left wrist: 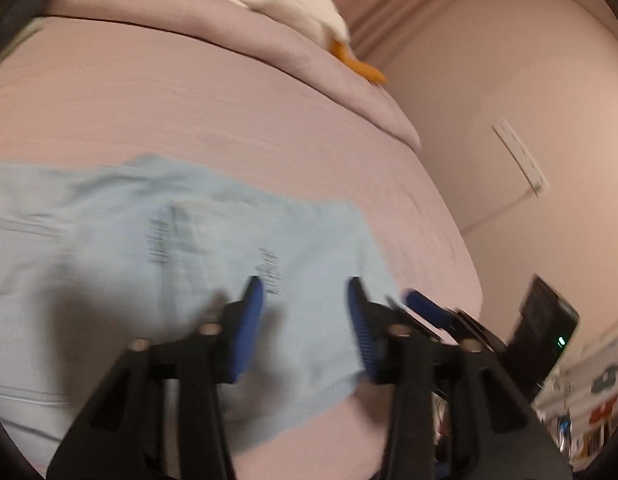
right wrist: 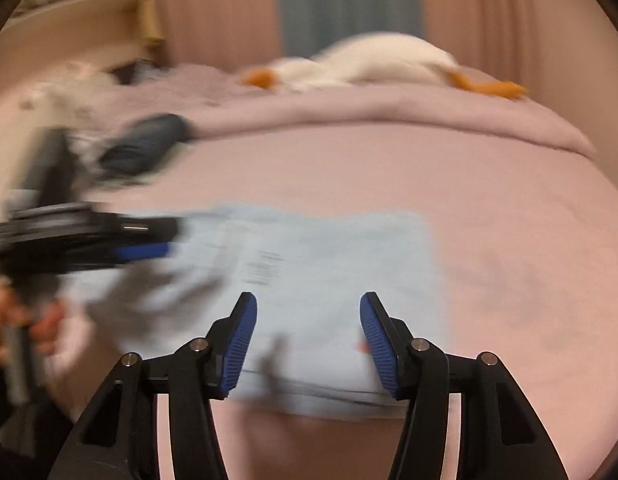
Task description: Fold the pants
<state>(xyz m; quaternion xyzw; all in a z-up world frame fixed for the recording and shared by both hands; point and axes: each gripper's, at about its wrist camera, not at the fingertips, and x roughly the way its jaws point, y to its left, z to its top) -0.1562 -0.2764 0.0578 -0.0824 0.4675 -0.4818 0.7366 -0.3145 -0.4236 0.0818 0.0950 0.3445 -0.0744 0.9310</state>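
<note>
The light blue pants point(left wrist: 157, 256) lie flat on the pink bed sheet point(left wrist: 189, 112), folded into a rough rectangle with dark print on top. In the right wrist view the pants point(right wrist: 329, 280) lie in the middle. My left gripper point(left wrist: 305, 304) is open and empty just above the pants' right part. My right gripper point(right wrist: 307, 320) is open and empty above the pants' near edge. The left gripper also shows in the right wrist view point(right wrist: 149, 240), over the pants' left end. A blue fingertip of the right gripper shows in the left wrist view point(left wrist: 421, 300). Both views are motion-blurred.
A white plush duck point(right wrist: 373, 64) with orange feet lies on a folded pink duvet point(right wrist: 349, 112) at the back of the bed. A dark bundle point(right wrist: 145, 144) lies at the bed's left. A pink wall point(left wrist: 509, 80) and a dark device point(left wrist: 545, 328) are to the right.
</note>
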